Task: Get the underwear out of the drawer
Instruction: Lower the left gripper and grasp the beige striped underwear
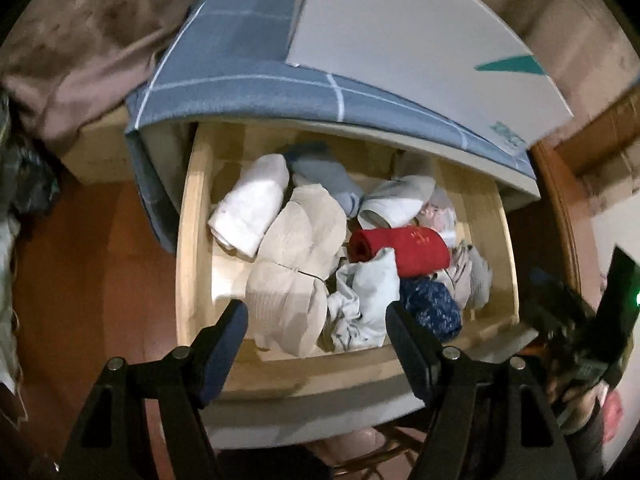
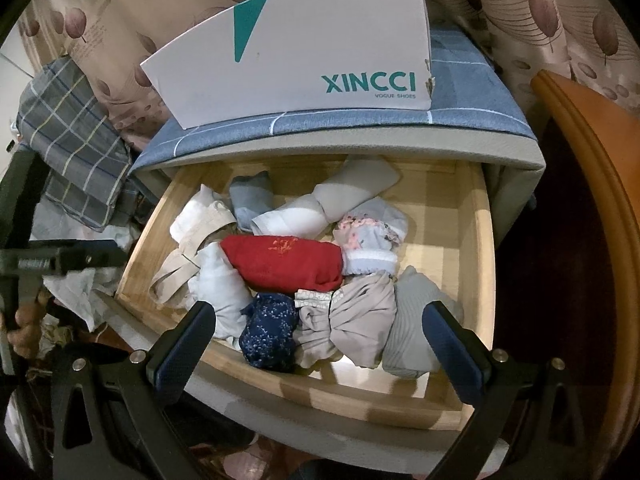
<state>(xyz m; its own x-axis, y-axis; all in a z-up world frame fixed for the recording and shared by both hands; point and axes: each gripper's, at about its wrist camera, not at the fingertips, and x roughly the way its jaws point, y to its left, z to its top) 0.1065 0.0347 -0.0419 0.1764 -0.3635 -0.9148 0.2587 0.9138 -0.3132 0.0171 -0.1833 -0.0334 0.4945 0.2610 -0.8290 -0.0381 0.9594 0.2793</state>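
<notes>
There's a white cardboard shoebox with teal XINCCI lettering (image 2: 304,52) sitting on a blue checked cloth (image 2: 460,116), leaf-print beige curtain (image 2: 560,20) behind it, grey plaid fabric (image 2: 72,136) bunched off left, and an orange wooden edge (image 2: 600,184) right.

Open drawer (image 2: 476,240) beneath the cabinet top, folded garments inside.

Taking the rolled garment with the embroidered mark (image 2: 286,262) as landmark: it lies mid-drawer. Behind it, a long roll (image 2: 324,204) and a small folded piece (image 2: 250,200). Left of it, a ribbed band piece (image 2: 200,236). Before it, a speckled bundle (image 2: 270,330); right of that bundle, a bunched piece (image 2: 352,326), then a ribbed fold (image 2: 412,328). A shoe box (image 2: 296,52) rests on the cabinet top, behind the drawer.
</notes>
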